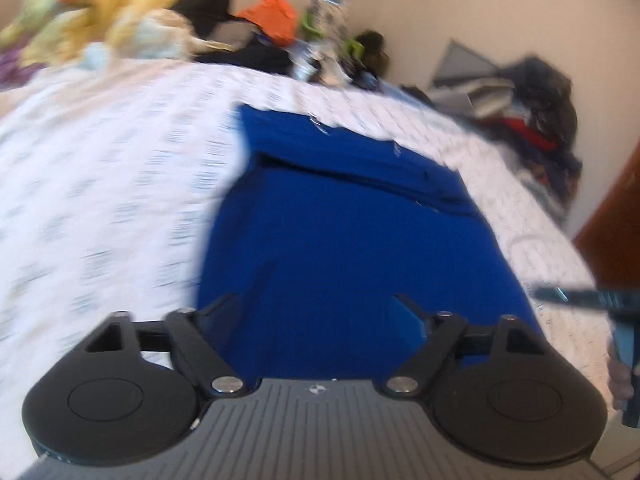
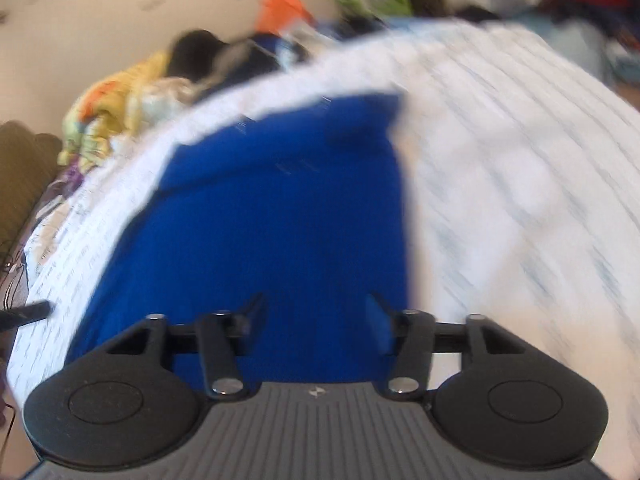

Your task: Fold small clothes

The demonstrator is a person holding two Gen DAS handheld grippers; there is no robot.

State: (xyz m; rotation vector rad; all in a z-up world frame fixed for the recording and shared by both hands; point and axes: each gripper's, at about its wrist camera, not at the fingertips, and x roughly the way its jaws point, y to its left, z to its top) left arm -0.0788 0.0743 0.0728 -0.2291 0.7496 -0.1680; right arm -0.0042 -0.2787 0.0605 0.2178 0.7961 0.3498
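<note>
A bright blue garment [image 1: 340, 240] lies flat on the white patterned bedsheet [image 1: 100, 180], with a folded edge running across its far part. My left gripper [image 1: 314, 300] hovers over the garment's near end, jaws apart and nothing between the fingers. In the right wrist view the same blue garment [image 2: 260, 220] fills the middle. My right gripper [image 2: 315, 300] stands open above its near right part, holding nothing. The right gripper also shows at the right edge of the left wrist view [image 1: 580, 300], held by a hand [image 1: 620, 376]. Both views are blurred.
A heap of yellow, orange and black clothes [image 1: 120, 12] lies along the bed's far side by the wall. Another dark pile of clothes [image 1: 532, 100] sits at the far right. A brown wooden panel [image 1: 616, 220] stands beyond the bed's right edge.
</note>
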